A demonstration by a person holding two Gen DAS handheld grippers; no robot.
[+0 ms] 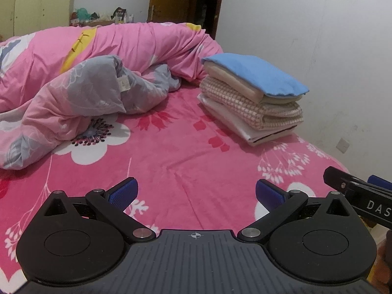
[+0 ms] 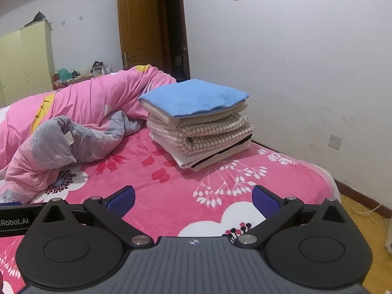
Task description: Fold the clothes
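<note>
Left wrist view: filled mostly by a bed under a bright pink plush sheet [image 1: 186, 152] printed with white and red flowers, bare across its middle. At ten o'clock, heaped in a long ridge, a rumpled pink and grey floral quilt [image 1: 98, 73]. At two o'clock, resting on the sheet near the white wall, a neat stack of folded clothes [image 1: 252, 98]: blue piece on top, then beige, then pink-and-white checked, white at the bottom. At six o'clock, the left gripper [image 1: 196, 193], blue pads spread wide, empty, hanging above the sheet. At three o'clock, just a black edge of the right gripper [image 1: 357, 191]. Right wrist view: same stack [image 2: 198, 125] at twelve o'clock, same quilt [image 2: 73, 122] at nine to ten o'clock, and the right gripper [image 2: 193, 198] at six o'clock, likewise fully spread with nothing between the pads. Judged as a pause between garments, the latest piece apparently already laid on the pile. No unfolded garment in sight on the sheet; next move probably calls for fetching another piece from outside these views and spreading it flat on the bare middle.
</note>
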